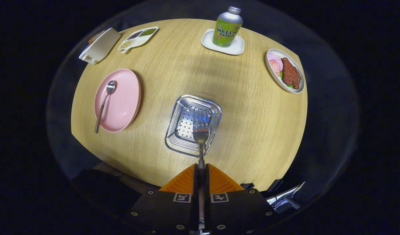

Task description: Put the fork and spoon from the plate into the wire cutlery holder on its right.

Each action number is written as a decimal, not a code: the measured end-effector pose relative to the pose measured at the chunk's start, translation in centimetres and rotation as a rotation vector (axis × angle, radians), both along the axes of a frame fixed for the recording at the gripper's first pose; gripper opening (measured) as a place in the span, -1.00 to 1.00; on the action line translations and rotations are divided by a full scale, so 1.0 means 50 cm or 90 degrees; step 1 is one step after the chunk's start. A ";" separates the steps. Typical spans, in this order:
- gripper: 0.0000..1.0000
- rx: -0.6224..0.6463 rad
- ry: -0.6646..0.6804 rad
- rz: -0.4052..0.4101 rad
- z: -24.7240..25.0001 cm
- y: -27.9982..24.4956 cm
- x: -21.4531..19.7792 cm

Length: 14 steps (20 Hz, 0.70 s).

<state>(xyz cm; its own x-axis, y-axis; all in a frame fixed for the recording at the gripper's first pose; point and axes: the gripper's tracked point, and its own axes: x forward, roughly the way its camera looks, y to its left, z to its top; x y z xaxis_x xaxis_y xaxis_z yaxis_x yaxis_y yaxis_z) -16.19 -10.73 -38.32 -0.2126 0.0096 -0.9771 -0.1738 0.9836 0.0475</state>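
The gripper (201, 169) clamps the handle of a fork (200, 133) between both fingers, the tines hanging over the open top of the metal cutlery holder (177, 130) on a wooden table (245, 107). To the holder's left, a spoon (104, 103) lies on a pink plate (126, 101). Beyond them stand a soda bottle (227, 27) on a white tray (234, 49), a dish of meat (286, 70) and a divided snack dish (138, 37).
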 end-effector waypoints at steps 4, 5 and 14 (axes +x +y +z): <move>-0.83 -0.002 -0.029 -0.023 -0.008 0.006 0.021; -0.83 0.000 -0.044 -0.033 -0.009 0.011 0.029; -0.78 0.028 -0.299 -0.160 0.070 0.032 0.145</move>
